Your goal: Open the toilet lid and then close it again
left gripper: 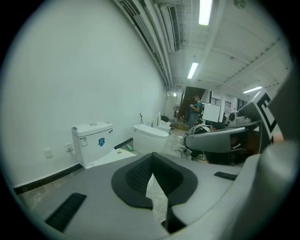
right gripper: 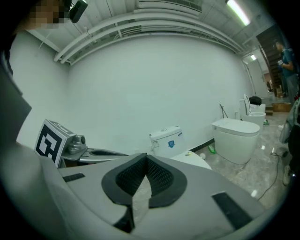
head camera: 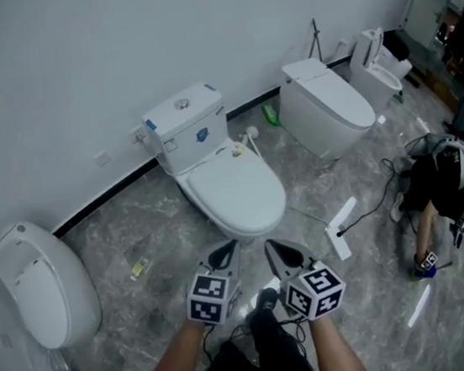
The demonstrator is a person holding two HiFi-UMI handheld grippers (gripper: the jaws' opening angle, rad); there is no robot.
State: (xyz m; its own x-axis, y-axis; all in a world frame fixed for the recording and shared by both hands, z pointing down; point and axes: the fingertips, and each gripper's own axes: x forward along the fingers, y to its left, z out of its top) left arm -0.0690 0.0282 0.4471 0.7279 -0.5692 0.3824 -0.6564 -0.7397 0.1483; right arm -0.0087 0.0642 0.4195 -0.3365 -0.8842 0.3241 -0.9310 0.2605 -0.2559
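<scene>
A white toilet point(head camera: 217, 169) with a cistern point(head camera: 186, 127) stands against the wall, its lid point(head camera: 234, 190) lying down flat. My left gripper point(head camera: 227, 254) and right gripper point(head camera: 281, 252) hover side by side just in front of the bowl's front edge, apart from it, both shut with nothing between the jaws. In the left gripper view the left gripper point(left gripper: 151, 177) points toward the cistern point(left gripper: 92, 140), and the right gripper's marker cube point(left gripper: 260, 110) shows at the right. In the right gripper view the right gripper point(right gripper: 146, 176) faces the cistern point(right gripper: 166, 139) and lid point(right gripper: 191, 159).
A second toilet point(head camera: 323, 105) and a third point(head camera: 376, 68) stand to the right along the wall. A white urinal-like fixture point(head camera: 38, 286) is at the left. A person point(head camera: 444, 186) crouches on the marble floor at the right, by cables and a white strip point(head camera: 342, 227).
</scene>
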